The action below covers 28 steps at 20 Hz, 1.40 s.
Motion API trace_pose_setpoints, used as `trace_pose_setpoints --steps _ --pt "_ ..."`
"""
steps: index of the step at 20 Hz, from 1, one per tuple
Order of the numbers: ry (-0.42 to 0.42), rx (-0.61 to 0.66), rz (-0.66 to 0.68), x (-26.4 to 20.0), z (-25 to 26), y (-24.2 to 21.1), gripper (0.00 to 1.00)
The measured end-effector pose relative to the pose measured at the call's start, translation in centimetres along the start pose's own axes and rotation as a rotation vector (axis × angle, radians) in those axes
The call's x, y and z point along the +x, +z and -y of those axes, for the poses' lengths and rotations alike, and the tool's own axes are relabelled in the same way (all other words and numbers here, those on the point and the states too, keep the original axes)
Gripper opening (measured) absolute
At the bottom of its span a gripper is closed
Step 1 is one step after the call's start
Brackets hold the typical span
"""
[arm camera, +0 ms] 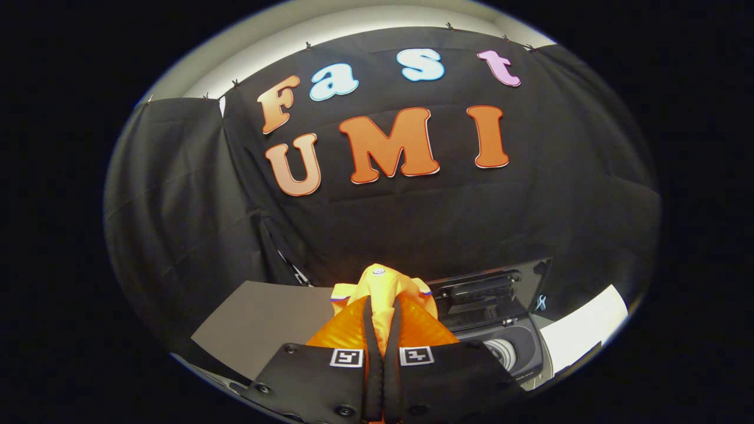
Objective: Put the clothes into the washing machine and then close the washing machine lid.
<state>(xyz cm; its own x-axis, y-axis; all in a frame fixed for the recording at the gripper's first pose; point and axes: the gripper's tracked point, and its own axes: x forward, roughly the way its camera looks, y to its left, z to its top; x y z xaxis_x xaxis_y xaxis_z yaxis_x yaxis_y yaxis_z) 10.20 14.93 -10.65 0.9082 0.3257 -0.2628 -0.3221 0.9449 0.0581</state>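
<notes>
Gripper view looks out along my two fingers (368, 330), which stand almost pressed together with a fold of the orange garment (386, 291) pinched between them. My gripper (383, 312) has both fingers bearing on the cloth, so the hold looks firm. The garment bunches up above my fingertips, with a small round badge at its top and a coloured trim at its cuffs, and the rest spreads out to either side of the fingers lower down. I judge it is held raised like this so that the loose cloth hangs free of the grey table (259, 321) and can be carried over without dragging.

Just beyond my fingers and off to the right sits the washing machine (521, 350), near the table's right edge. Its dark lid (492, 291) stands tilted up and back, which leaves the round drum opening (500, 352) bare to take the load. A white sheet (580, 330) lies further right, past the machine.

The garment is not yet over the opening. My guess is that I must swing right and down before letting go, and the lid comes after that
</notes>
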Motion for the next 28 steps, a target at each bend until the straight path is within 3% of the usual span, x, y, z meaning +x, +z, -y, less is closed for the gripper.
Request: trace_pose_setpoints --steps 6,14,28 --pt "-0.04 0.009 -0.005 0.7 6.8 0.7 0.09" --pt "-0.084 0.023 -0.061 2.6 15.1 -2.0 0.09" --pt "-0.087 -0.022 -0.269 11.1 22.2 -17.5 0.09"
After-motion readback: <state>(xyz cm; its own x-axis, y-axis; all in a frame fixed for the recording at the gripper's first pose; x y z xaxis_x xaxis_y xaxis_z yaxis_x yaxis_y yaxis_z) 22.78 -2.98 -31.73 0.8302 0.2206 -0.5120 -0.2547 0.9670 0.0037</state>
